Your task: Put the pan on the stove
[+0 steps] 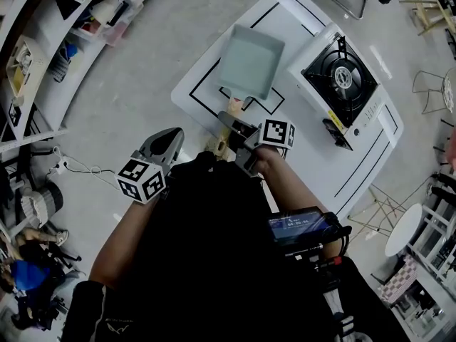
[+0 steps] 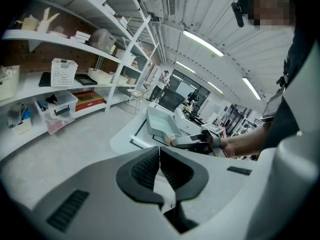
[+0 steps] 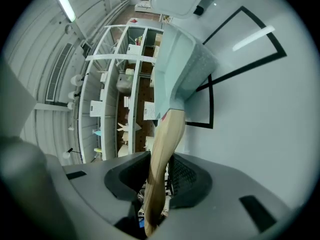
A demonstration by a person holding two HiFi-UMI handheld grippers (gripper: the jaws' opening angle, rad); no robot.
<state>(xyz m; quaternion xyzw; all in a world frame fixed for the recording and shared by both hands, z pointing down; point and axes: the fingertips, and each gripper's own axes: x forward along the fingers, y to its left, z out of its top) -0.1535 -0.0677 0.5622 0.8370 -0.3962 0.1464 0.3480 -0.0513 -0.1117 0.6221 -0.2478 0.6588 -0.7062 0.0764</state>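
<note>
The right gripper has its jaws closed on the wooden handle, whose long axis runs straight ahead of them to the pan lying on the table. The stove stands ahead and to the jaws' right, just beside the pan. The left gripper, jaws together and empty, hangs well back.

pale blue-green pan, with tan wooden handle. under the pan, white table lined with thin black rectangle outlines. right of the pan, white stove with black burner in a black top. on the handle side of the pan, light grey left gripper and right gripper, both with dark grey ribbed pads; black-and-white square patterns on their cubes. left of the pan, pale grey speckled floor and white shelves.
</note>
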